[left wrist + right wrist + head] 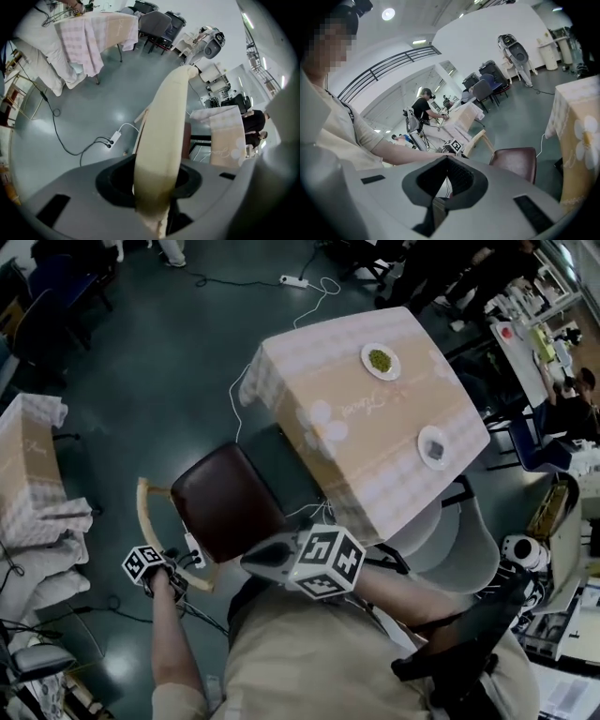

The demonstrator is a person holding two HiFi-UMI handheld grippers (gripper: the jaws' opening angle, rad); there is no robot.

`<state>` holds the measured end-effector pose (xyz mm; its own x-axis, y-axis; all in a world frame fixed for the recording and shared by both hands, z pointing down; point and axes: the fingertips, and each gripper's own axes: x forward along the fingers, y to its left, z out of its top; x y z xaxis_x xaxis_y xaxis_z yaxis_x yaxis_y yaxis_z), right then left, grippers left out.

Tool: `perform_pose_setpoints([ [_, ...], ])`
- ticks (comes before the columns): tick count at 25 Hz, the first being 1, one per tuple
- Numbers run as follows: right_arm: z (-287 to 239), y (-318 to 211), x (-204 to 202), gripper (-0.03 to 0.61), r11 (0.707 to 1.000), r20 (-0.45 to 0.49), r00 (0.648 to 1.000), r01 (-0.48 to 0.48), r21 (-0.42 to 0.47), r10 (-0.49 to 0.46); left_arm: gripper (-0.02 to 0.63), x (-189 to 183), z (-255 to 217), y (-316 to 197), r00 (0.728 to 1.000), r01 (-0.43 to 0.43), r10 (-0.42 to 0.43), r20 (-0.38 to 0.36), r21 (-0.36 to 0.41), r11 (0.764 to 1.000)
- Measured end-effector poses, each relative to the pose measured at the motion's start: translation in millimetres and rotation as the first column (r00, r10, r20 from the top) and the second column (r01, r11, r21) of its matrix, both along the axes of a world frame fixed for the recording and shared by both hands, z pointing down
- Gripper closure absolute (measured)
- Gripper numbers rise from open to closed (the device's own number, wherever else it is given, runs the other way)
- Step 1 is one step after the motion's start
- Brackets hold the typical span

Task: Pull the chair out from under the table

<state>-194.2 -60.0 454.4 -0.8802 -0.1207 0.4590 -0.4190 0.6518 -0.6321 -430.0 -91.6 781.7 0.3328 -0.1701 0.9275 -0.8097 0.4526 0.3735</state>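
The chair has a dark brown seat and a curved pale wooden backrest. It stands at the near-left side of the table, which is covered in a beige flowered cloth, and most of the seat is out from under it. My left gripper points steeply down and is shut on the backrest rail, which runs up between its jaws. My right gripper hovers over the seat's near edge with its jaws together and nothing in them. The right gripper view shows the seat and the table's cloth.
Two plates sit on the table. A grey chair stands at the table's right side. Another cloth-covered table is at the far left. A power strip and cables lie on the floor beyond. People work in the background.
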Motion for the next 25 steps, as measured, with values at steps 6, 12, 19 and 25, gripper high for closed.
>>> perform_pose_setpoints([
  [6, -4, 0, 8, 0.571, 0.998, 0.016, 0.998, -0.063, 0.002, 0.063, 0.463, 3, 0, -1, 1.0, 0.001, -0.001, -0.025, -0.001, 1.0],
  [12, -6, -2, 8, 0.571, 0.994, 0.02, 0.993, -0.113, -0.007, 0.113, 0.457, -1, -12, -6, 1.0, -0.018, 0.018, -0.01, 0.03, 0.999],
  [19, -13, -5, 1, 0.571, 0.987, 0.083, 0.984, -0.16, 0.002, 0.16, 0.442, -14, -47, -15, 0.999, 0.034, -0.032, -0.013, 0.185, 0.982],
  [25, -21, -10, -1, 0.571, 0.971, 0.175, 0.956, -0.226, -0.078, 0.236, 0.535, -24, -91, -26, 0.997, 0.07, -0.076, 0.004, 0.344, 0.936],
])
